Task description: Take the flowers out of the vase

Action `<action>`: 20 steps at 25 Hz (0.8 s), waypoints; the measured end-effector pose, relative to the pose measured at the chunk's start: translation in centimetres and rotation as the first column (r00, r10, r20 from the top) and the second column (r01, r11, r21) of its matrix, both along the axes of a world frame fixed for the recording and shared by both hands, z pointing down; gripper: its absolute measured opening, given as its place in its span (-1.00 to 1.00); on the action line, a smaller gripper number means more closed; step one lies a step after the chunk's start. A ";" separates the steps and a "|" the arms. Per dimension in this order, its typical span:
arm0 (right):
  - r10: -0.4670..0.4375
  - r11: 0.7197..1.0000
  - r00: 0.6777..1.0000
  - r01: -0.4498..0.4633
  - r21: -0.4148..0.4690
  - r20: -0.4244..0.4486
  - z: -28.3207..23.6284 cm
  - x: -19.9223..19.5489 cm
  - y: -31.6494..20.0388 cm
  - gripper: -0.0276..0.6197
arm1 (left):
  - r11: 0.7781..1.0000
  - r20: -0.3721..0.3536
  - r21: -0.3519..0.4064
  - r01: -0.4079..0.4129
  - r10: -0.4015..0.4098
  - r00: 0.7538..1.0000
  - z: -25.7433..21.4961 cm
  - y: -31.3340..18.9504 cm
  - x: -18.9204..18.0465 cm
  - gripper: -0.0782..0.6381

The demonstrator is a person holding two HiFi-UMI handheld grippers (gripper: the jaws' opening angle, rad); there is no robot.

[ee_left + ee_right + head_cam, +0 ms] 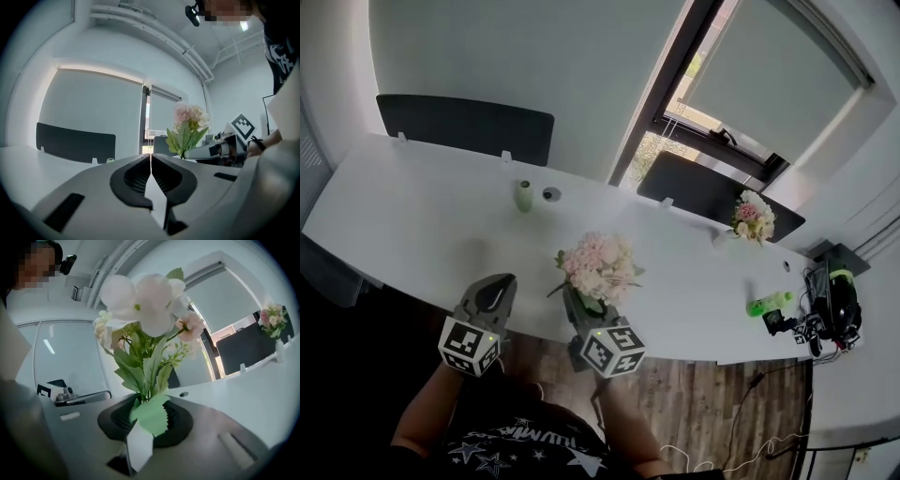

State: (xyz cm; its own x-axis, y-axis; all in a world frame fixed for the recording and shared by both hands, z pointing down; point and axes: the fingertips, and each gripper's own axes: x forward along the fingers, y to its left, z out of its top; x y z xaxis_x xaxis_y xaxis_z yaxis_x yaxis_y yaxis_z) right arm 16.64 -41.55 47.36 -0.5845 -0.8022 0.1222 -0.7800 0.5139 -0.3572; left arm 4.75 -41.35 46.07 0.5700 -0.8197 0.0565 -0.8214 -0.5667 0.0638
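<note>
A bunch of pale pink flowers (598, 265) with green leaves stands upright in my right gripper (583, 302), which is shut on the stems over the near edge of the white table (412, 216). In the right gripper view the stems and leaves (146, 380) rise from between the jaws of the right gripper (148, 398). A small green vase (524, 195) stands empty farther back on the table. My left gripper (499, 281) is to the left of the flowers, shut with nothing in it. In the left gripper view its jaws (150, 161) meet, and the flowers (190, 124) show at the right.
A second bouquet in a white vase (754, 219) stands at the far right of the table. A green bottle (768, 303) lies near black equipment and cables (831, 305). Dark partition panels (467, 126) line the back edge. A round grommet (551, 194) sits beside the green vase.
</note>
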 end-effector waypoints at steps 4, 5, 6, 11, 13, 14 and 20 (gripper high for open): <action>-0.020 1.000 1.000 0.020 -0.001 0.010 0.4 -0.3 0.8 -0.71 | 1.000 0.018 -0.009 0.002 -0.001 1.000 0.0 0.6 0.2 -0.75; -0.024 1.000 1.000 0.024 -0.003 0.011 0.6 -0.4 0.9 -0.71 | 1.000 0.017 -0.015 0.003 -0.003 1.000 0.2 0.6 0.3 -0.75; -0.029 1.000 1.000 0.029 -0.005 0.011 0.9 -0.4 0.9 -0.71 | 1.000 0.016 -0.020 0.002 -0.002 1.000 0.2 0.6 0.5 -0.75; -0.038 0.999 0.999 0.037 -0.035 -0.022 2.7 -1.0 0.9 -0.71 | 0.999 0.008 -0.032 -0.009 0.009 1.000 1.1 0.8 0.9 -0.75; -0.043 0.998 0.999 0.042 -0.045 -0.029 3.0 -1.6 1.1 -0.71 | 0.999 -0.002 -0.039 -0.008 0.008 1.000 1.4 1.1 0.5 -0.75; -0.048 0.998 0.998 0.046 -0.047 -0.032 3.0 -1.9 1.4 -0.71 | 0.999 -0.007 -0.043 -0.006 0.006 1.000 1.5 1.3 0.3 -0.75; -0.057 0.997 0.997 0.055 -0.045 -0.048 2.2 -4.1 3.7 -0.71 | 0.999 -0.022 -0.053 -0.002 0.001 1.000 1.6 3.6 -1.5 -0.75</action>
